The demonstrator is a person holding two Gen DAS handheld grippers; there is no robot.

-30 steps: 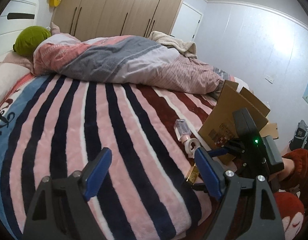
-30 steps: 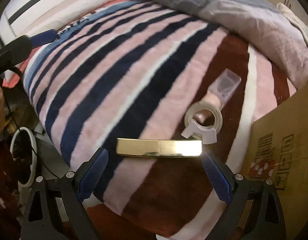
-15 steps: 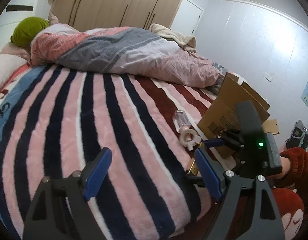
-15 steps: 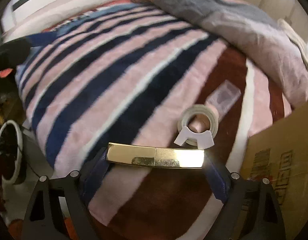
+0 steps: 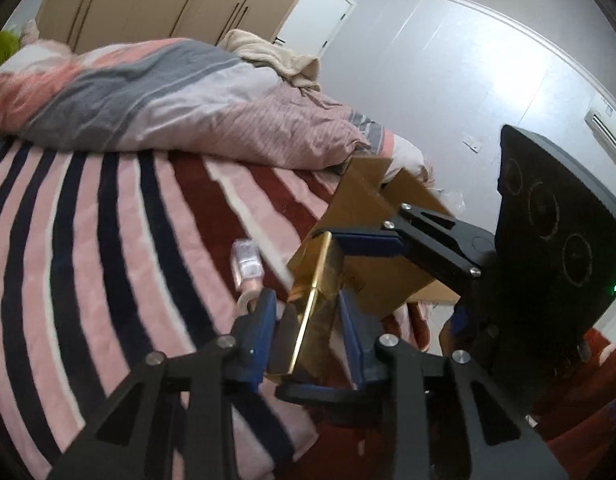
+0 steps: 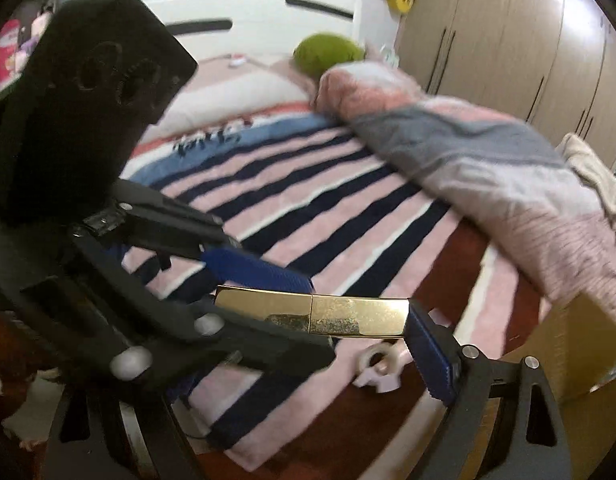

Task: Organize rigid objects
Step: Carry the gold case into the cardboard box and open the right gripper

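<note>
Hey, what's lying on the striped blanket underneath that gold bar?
Below the gold bar, a white tape ring lies on the striped blanket. The clear pink bottle beside it shows only in the left view. The left hand-held gripper hides the blanket directly beneath.

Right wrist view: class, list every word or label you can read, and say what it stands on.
On the striped pink-and-navy blanket, blue band: dark script lettering, too blurred to read.
On the shiny gold rectangular box: no text visible.
</note>
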